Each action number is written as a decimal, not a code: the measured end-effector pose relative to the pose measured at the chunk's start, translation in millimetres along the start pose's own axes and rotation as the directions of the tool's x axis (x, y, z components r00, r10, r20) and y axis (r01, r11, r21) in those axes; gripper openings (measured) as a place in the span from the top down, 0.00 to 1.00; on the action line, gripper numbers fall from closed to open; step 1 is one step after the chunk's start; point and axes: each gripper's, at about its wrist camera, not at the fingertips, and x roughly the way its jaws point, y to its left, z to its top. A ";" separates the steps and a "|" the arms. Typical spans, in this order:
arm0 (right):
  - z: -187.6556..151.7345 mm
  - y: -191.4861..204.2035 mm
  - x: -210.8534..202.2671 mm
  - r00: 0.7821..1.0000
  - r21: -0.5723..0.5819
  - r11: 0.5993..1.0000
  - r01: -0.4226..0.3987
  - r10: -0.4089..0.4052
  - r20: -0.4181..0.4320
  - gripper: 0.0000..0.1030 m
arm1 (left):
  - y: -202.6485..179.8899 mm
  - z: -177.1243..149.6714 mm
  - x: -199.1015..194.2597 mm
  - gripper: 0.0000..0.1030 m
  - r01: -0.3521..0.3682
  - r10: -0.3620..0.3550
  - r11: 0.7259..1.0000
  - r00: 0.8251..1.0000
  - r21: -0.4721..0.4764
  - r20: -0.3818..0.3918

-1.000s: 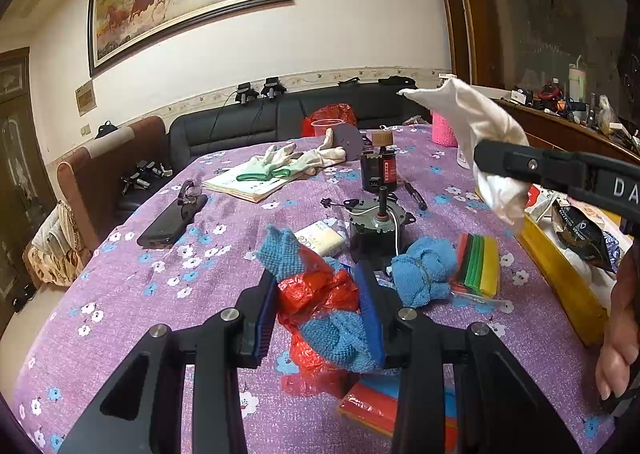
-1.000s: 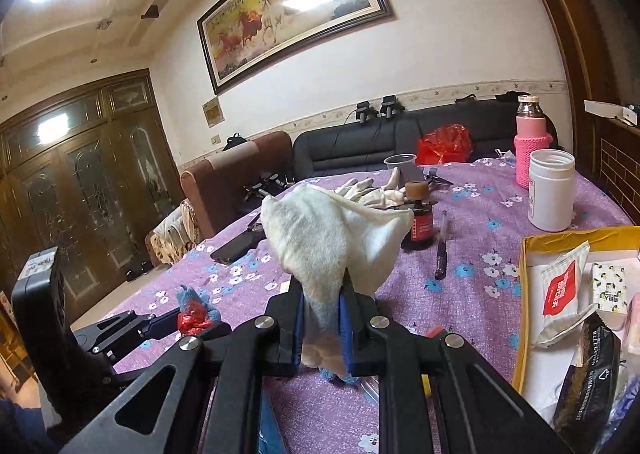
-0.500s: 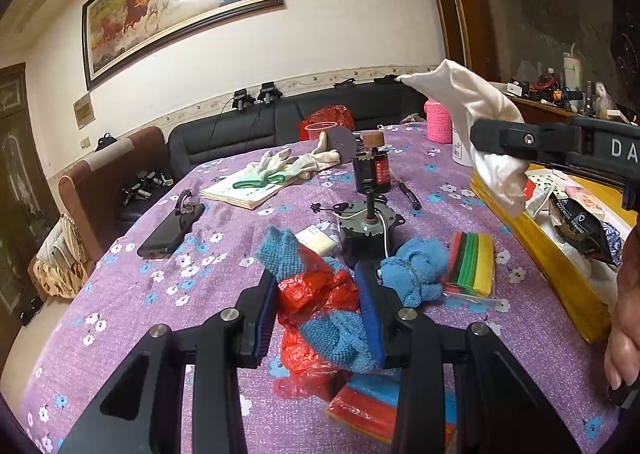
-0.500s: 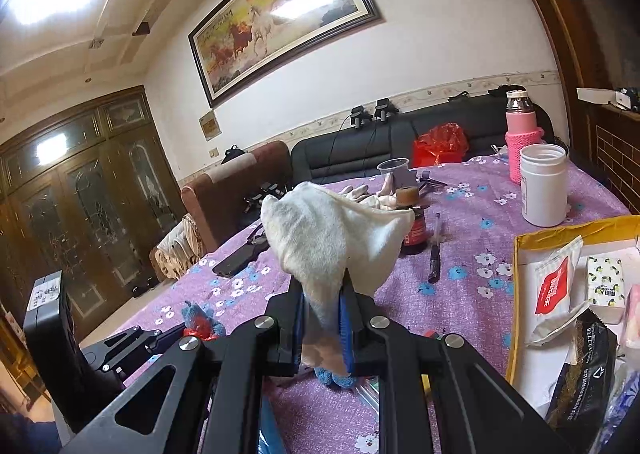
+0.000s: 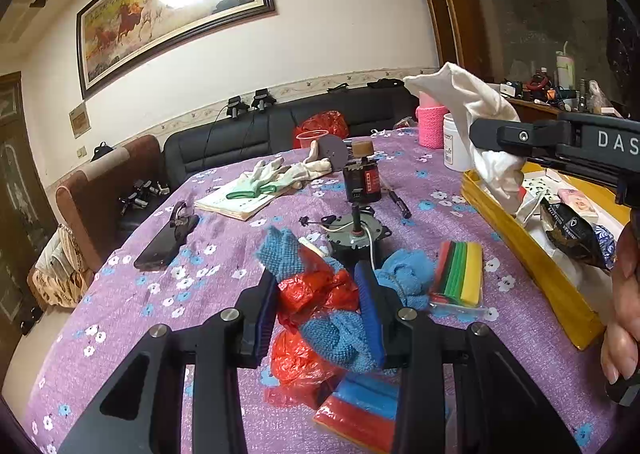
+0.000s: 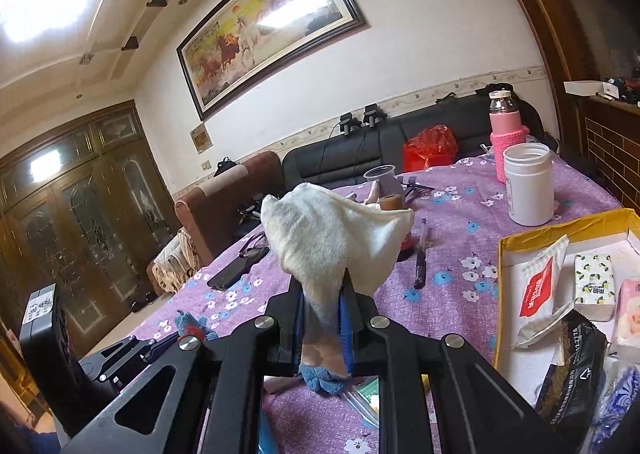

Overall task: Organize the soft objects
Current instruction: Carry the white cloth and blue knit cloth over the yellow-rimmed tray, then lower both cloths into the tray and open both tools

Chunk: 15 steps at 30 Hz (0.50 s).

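Nearest the left wrist camera, the left gripper [image 5: 320, 308] has its jaws closed around a bundle of blue knitted cloth [image 5: 336, 338] and crumpled red plastic bag [image 5: 316, 290], held above the purple floral bench [image 5: 132, 294]. Just past it on the bench lie a second blue cloth [image 5: 408, 280], a pack of coloured sponge strips [image 5: 460, 268] and a small motor [image 5: 356, 236]. Toward the bench's right edge, the right gripper [image 6: 324, 318] clamps a white towel [image 6: 332, 238] with narrow jaws, raised over the near end of the yellow-rimmed box [image 5: 532, 254] that holds tissue packs and snack bags. Farther back lie white gloves [image 5: 280, 174] on a booklet.

Judging by this, the sorting is midway: two soft items are lifted and none is seen placed yet, while the second blue cloth and the gloves remain loose on the bench.

Compared with a second ago, both grips are unchanged; the towel sits a little higher and closer over the box, and the left bundle has scarcely moved.
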 end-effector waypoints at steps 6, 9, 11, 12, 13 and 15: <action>6.2 -11.5 -7.0 0.998 0.031 0.998 0.051 -0.051 0.020 0.84 | -9.8 11.1 -1.0 0.65 0.037 -0.037 0.999 0.999 0.006 0.004; 12.7 -29.6 -16.0 0.993 0.084 0.991 0.109 -0.113 0.040 0.84 | -20.3 23.9 -2.4 0.65 0.096 -0.096 0.995 0.995 0.002 0.011; 17.1 -39.9 -24.6 0.983 0.111 0.979 0.168 -0.176 0.061 0.84 | -31.1 33.8 -1.7 0.65 0.159 -0.159 0.987 0.987 -0.007 0.005; 19.7 -45.9 -29.9 0.975 0.124 0.972 0.201 -0.210 0.072 0.84 | -37.2 38.6 -0.8 0.65 0.197 -0.197 0.980 0.980 -0.016 -0.001; 22.4 -52.8 -35.5 0.966 0.140 0.962 0.234 -0.247 0.082 0.84 | -45.4 43.9 0.6 0.65 0.244 -0.244 0.969 0.970 -0.026 -0.009; 27.7 -69.5 -49.2 0.941 0.191 0.935 0.300 -0.323 0.103 0.84 | -64.8 52.1 4.0 0.65 0.334 -0.334 0.942 0.942 -0.026 -0.028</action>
